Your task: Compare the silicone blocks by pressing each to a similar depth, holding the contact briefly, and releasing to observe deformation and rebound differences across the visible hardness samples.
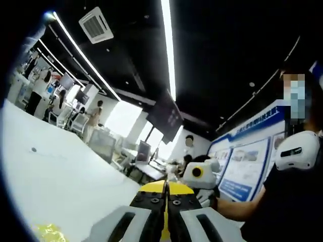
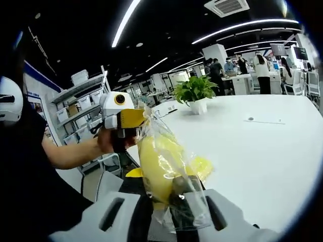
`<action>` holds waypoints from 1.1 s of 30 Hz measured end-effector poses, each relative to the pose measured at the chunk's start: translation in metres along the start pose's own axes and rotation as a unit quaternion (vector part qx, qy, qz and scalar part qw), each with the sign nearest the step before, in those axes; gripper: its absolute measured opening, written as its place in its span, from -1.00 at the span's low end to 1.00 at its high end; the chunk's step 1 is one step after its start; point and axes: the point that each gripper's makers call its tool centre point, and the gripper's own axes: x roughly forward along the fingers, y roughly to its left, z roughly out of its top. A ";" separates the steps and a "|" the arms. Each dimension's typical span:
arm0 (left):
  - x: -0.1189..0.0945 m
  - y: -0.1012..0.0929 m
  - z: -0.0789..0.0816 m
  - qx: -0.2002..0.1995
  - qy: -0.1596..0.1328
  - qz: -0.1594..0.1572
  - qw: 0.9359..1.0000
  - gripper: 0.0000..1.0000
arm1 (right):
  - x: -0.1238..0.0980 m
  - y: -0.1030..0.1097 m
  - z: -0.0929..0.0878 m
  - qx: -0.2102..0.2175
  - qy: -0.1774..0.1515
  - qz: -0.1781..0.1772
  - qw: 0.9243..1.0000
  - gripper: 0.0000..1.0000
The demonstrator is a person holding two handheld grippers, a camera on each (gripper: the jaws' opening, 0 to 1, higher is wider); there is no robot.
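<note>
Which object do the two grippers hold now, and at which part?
A clear bag of yellow pieces: right gripper pinches its lower end, left gripper its top.

Two hand-held grippers: the right hand-held gripper [image 2: 174, 204] and the left hand-held gripper [image 2: 121, 118]. One clear bag [image 2: 169, 171] of yellow blocks, one potted plant [image 2: 194, 93], one white surface [image 2: 262, 151].

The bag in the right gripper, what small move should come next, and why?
Probably lower the bag onto the white table. The right gripper holds the clear bag with its yellow block up in the air, and the left gripper pinches its top, so nothing can be pressed yet.
</note>
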 end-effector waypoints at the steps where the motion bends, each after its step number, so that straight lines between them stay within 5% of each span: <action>1: 0.000 0.000 0.000 0.000 0.000 0.001 1.000 -1.00 | 0.000 0.000 0.000 0.001 0.001 0.001 1.000 -0.86; 33: -0.004 -0.002 -0.010 -0.020 -0.003 0.010 1.000 -1.00 | -0.004 0.006 -0.012 0.023 0.025 0.002 0.999 -0.86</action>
